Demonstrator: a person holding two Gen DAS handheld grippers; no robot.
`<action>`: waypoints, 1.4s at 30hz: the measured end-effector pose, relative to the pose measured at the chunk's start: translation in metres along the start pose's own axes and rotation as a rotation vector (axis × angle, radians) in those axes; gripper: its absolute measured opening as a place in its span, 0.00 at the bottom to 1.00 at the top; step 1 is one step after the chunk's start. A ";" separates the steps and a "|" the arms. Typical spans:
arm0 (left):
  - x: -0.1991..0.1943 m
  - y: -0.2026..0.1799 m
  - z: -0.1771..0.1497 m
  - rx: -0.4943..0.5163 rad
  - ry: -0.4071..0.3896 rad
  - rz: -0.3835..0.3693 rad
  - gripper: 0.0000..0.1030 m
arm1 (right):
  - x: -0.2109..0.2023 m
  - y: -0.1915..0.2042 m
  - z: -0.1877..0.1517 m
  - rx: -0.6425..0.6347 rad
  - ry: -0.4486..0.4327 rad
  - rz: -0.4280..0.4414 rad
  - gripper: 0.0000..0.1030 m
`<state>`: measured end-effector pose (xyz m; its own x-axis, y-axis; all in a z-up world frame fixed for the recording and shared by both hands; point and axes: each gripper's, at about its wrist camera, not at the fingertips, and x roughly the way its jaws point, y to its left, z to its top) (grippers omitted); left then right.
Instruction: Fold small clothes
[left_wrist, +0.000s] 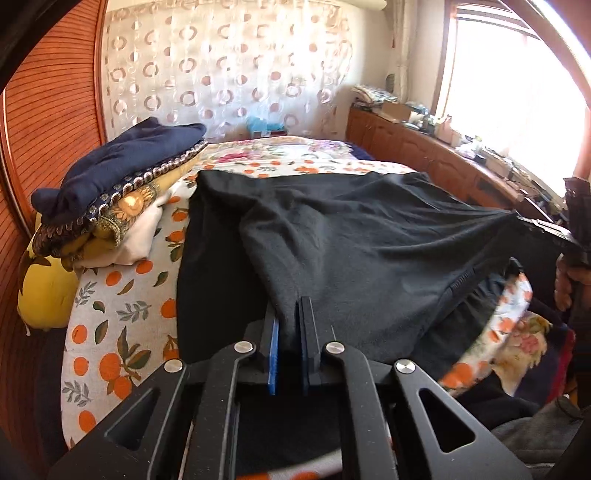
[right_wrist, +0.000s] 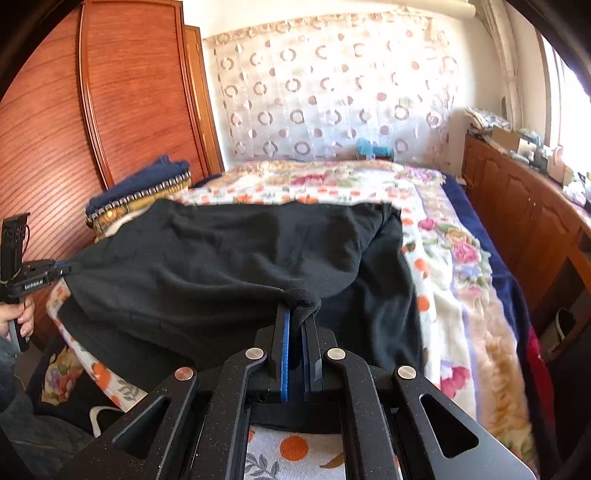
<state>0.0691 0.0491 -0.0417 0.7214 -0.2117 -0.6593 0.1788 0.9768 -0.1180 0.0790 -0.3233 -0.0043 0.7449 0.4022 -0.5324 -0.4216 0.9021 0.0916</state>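
While both grippers grip the near hem of the black garment (left_wrist: 369, 236), the fold is only started: left gripper (left_wrist: 291, 314) is clenched on a bunch of cloth at lower centre of its view, right gripper (right_wrist: 299, 310) is clenched on the other corner, lower centre of its own view. Near edge is lifted and stretched between them; far edge lies flat on the bed (left_wrist: 122, 295), mid frame. Judged from this, grasp is done; carrying the hem over to the far edge, laying it down and smoothing are left. A folded pile (left_wrist: 110, 184) sits at upper left, touching or just beside the garment's far left corner, cannot tell which; probably finished items. Open room: bare floral bedspread beyond the garment toward the curtain (right_wrist: 332, 96), and to its right in the right view. Wardrobe (right_wrist: 110, 110) stands close on the left, cabinet (right_wrist: 517, 206) on the right beside the bed. A hand (right_wrist: 18, 317) holds the left gripper at the left edge.
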 end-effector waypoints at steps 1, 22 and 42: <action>-0.002 -0.002 -0.001 -0.003 0.001 -0.010 0.10 | -0.005 0.000 0.001 -0.003 -0.009 -0.004 0.05; 0.027 0.004 -0.033 -0.053 0.099 0.006 0.10 | -0.008 0.002 -0.030 -0.021 0.100 -0.063 0.05; 0.029 0.004 -0.039 -0.052 0.104 0.002 0.12 | 0.014 -0.041 -0.066 0.133 0.181 -0.181 0.34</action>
<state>0.0649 0.0483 -0.0899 0.6479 -0.2083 -0.7327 0.1406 0.9781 -0.1537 0.0724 -0.3648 -0.0716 0.6927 0.2088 -0.6903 -0.2097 0.9741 0.0841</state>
